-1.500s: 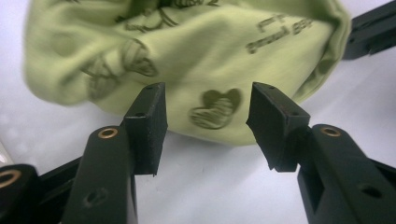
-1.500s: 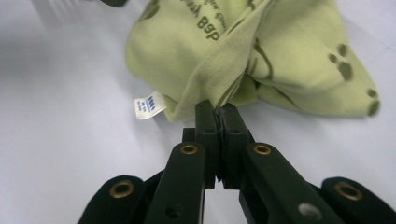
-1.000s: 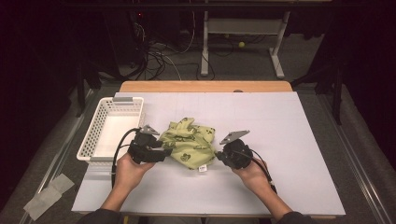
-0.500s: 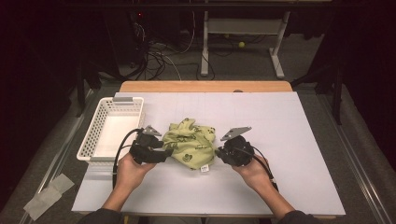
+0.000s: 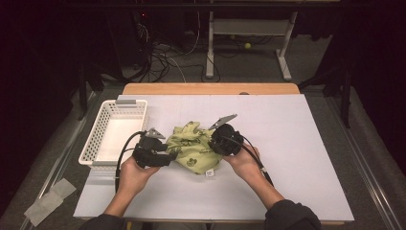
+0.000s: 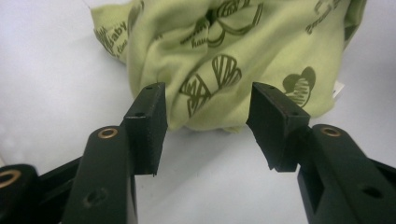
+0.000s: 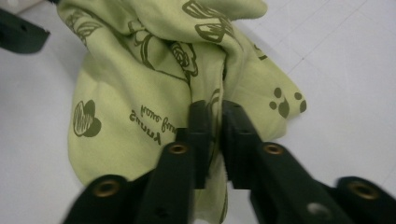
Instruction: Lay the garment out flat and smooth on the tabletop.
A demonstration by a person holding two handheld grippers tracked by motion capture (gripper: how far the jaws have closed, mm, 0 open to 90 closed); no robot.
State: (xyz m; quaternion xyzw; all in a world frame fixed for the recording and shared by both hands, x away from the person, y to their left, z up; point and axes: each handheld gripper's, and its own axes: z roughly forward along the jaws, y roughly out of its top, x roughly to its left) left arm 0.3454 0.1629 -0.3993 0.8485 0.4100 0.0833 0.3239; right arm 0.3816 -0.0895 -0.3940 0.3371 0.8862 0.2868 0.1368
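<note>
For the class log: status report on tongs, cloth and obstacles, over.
Right tongs shut on green cloth. Left tongs open, cloth just ahead, not gripped. White basket off to the side, nothing in the way.

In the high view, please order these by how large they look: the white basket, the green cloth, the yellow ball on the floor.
1. white basket
2. green cloth, somewhat smaller than the basket
3. yellow ball, by far the smallest, though it lies farther from the camera

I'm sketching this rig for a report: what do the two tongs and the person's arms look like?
Both the left tongs and right tongs are black, blocky bodies, each topped by a grey three-cornered plate and trailing a black cable. Close up, their jaws are matte black with flat rectangular pads and brass-coloured rivets. The person wears dark sleeves.
</note>
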